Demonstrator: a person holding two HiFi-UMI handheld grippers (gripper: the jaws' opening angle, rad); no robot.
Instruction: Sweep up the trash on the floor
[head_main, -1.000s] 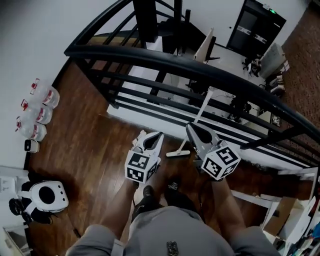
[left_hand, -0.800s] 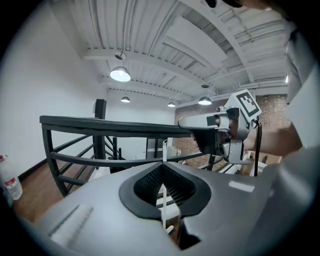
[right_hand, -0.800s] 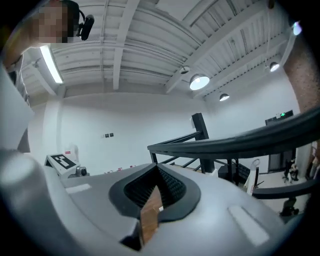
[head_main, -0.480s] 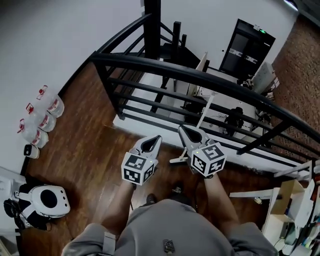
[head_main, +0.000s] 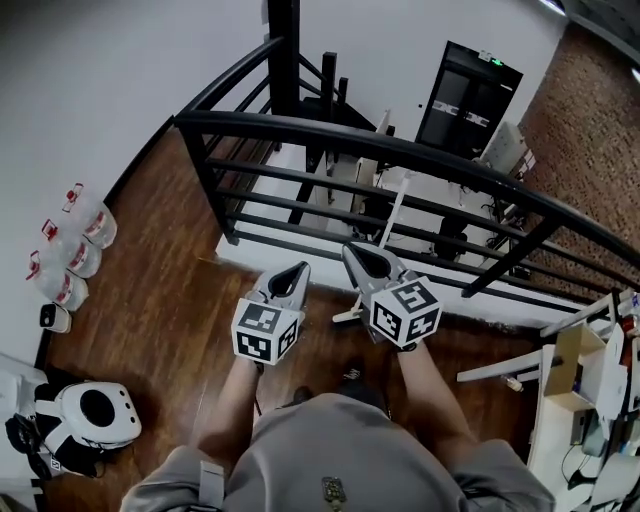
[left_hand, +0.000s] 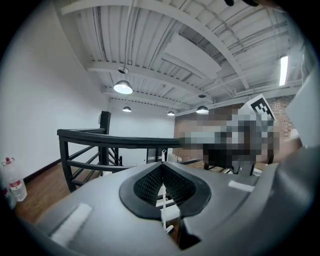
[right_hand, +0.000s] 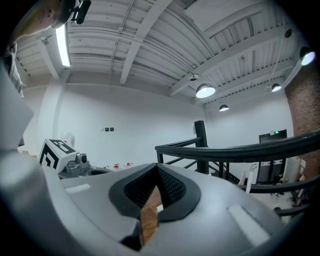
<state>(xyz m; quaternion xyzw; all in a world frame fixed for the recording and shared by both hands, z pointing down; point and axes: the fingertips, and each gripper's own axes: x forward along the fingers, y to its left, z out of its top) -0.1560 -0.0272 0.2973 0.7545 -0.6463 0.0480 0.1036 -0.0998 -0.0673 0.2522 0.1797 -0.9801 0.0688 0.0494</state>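
Note:
In the head view both grippers are held side by side over the dark wood floor (head_main: 170, 260), pointing at the black railing (head_main: 400, 150). My left gripper (head_main: 296, 269) is shut with nothing in it, and its own view shows the pads (left_hand: 150, 182) meeting. My right gripper (head_main: 352, 250) is shut and empty too, its pads (right_hand: 170, 185) together. A white long-handled sweeping tool (head_main: 390, 215) leans on the railing just beyond the grippers, its head (head_main: 345, 316) on the floor between them. No trash shows on the floor.
Water bottles (head_main: 75, 240) stand along the left wall. A white round-topped device (head_main: 95, 415) sits at the lower left. A cardboard box and white frame (head_main: 570, 365) are at the right. Behind the railing is a stairwell and a lower floor. The person's shoes (head_main: 350, 375) are below the grippers.
Both grippers have risen and gone forward toward the railing, still shut and empty. The white tool has stayed against the railing.

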